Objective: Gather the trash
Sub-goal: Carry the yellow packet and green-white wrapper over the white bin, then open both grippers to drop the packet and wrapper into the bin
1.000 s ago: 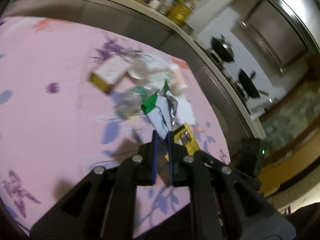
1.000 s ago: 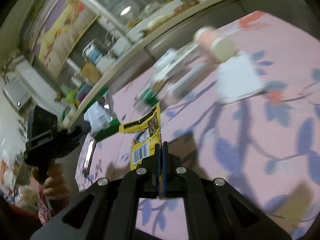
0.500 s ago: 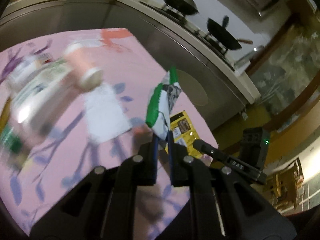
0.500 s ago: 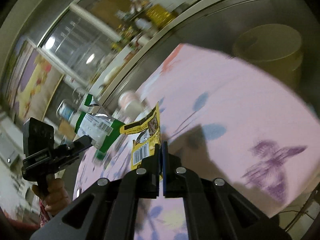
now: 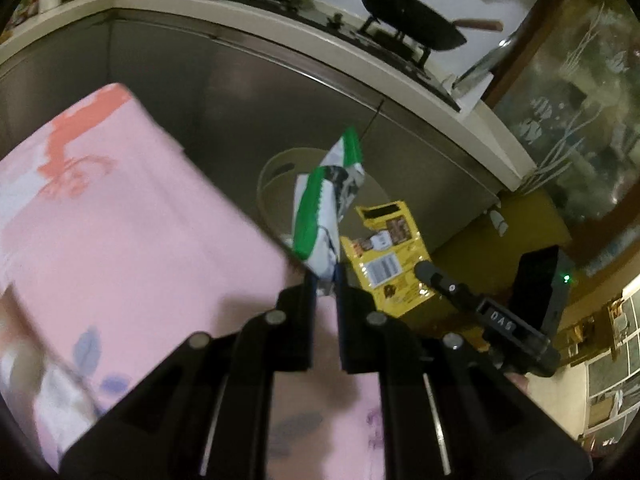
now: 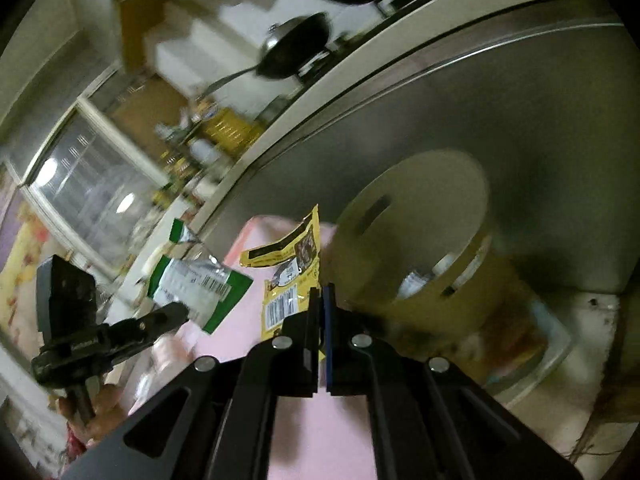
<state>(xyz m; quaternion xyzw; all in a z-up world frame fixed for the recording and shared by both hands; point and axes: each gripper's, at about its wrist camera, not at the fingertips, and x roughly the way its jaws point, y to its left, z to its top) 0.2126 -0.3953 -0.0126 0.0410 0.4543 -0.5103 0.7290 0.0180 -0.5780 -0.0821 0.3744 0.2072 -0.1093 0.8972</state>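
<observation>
1. The left tool (image 5: 325, 280) is clamped on the bottom corner of a green and white wrapper (image 5: 320, 208), and the grip looks thin. A quick swing could pull the foil out, and it would land on the floor instead of in the bin (image 6: 416, 240).
2. The right tool (image 6: 321, 300) is pinched tight on the lower edge of a yellow wrapper (image 6: 290, 280). It holds only an edge, so the same slip is possible there.
3. Both wrappers are light and floppy. If they are let go too high or off to the side of the bin's mouth, I judge they could flutter and miss, or catch on the rim.
4. The two tools sit close together, with the yellow wrapper just beside the green and white one. They could bump, or one wrapper could snag the other, if both go for the opening at once.
5. The bin stands on the floor against the steel cabinet front, just past the edge of the pink flowered worktop (image 5: 120, 240). Some things already lie inside; what they are is unclear. A knock from a tool might tip or shove it.
6. The green and white wrapper is crumpled, torn open at the top, silvery inside, with a barcode on it. It hangs in the air past the worktop edge, in front of the bin.
7. The yellow wrapper is flat and glossy, with a black band, a barcode and small pictures, and its top edge is torn. It is also held in the air, near the bin's mouth.
</observation>
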